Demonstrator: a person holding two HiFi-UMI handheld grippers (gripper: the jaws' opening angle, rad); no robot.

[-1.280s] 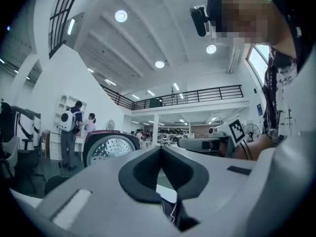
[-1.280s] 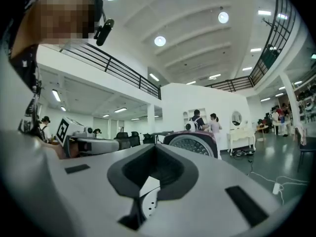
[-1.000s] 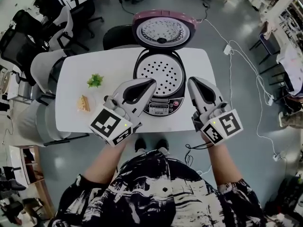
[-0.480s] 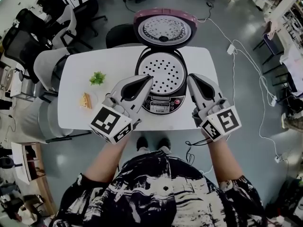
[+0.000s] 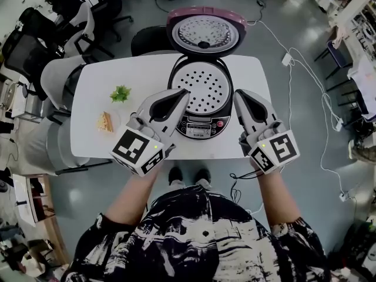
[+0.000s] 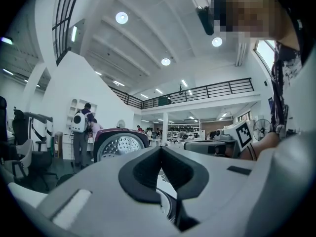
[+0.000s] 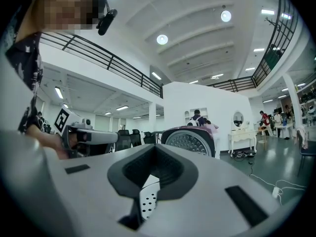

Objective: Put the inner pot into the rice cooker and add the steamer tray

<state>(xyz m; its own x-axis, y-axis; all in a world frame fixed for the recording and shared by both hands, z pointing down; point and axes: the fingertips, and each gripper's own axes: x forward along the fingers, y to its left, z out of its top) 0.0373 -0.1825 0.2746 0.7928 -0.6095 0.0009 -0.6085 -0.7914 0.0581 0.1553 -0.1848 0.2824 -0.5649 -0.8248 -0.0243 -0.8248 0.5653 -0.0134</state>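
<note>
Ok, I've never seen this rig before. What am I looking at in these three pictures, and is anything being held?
There is no robot here: a person holds a claw in each hand. The wide picture comes from a camera on their head, looking down. The other two come from cameras riding on each claw, looking along its jaws. On the white table stands a rice cooker with its lid up and the holed steamer tray sitting inside. Left of it in the head view lie a green leafy sprig and a yellowish piece of food. The left claw and right claw sit either side of the cooker's front, both shut and holding nothing.
</note>
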